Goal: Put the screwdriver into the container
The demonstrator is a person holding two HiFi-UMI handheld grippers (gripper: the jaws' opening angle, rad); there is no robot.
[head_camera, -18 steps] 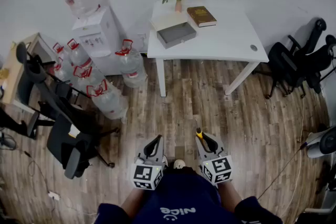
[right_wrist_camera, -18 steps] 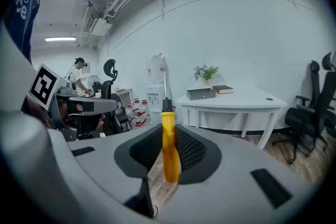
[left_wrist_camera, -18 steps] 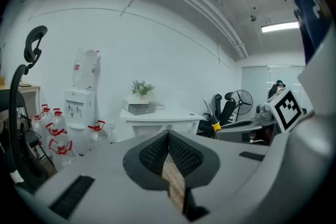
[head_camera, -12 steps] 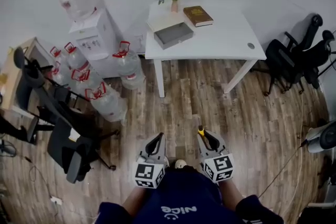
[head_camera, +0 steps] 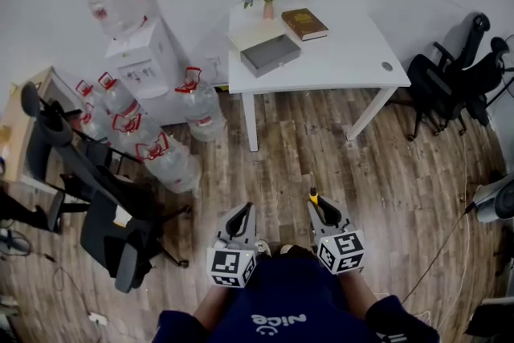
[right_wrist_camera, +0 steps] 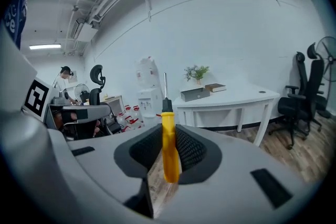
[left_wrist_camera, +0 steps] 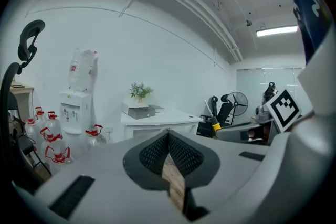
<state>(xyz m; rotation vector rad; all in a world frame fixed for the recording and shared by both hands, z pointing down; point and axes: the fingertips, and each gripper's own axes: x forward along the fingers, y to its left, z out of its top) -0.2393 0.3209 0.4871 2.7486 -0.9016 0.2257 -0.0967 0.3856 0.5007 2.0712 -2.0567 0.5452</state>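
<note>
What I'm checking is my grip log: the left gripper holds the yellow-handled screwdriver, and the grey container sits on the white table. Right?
No: the right gripper holds the yellow-handled screwdriver, as the right gripper view shows; the left gripper is empty. The grey container does sit on the white table.

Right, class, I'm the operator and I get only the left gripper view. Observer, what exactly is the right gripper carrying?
Observer: The right gripper is shut on a screwdriver, clamped by its yellow handle, with the metal shaft sticking out past the jaws.
Operator: And is the container open on top?
Observer: Yes. The head view looks down into the grey container, which is open-topped and sits on the white table.
</note>
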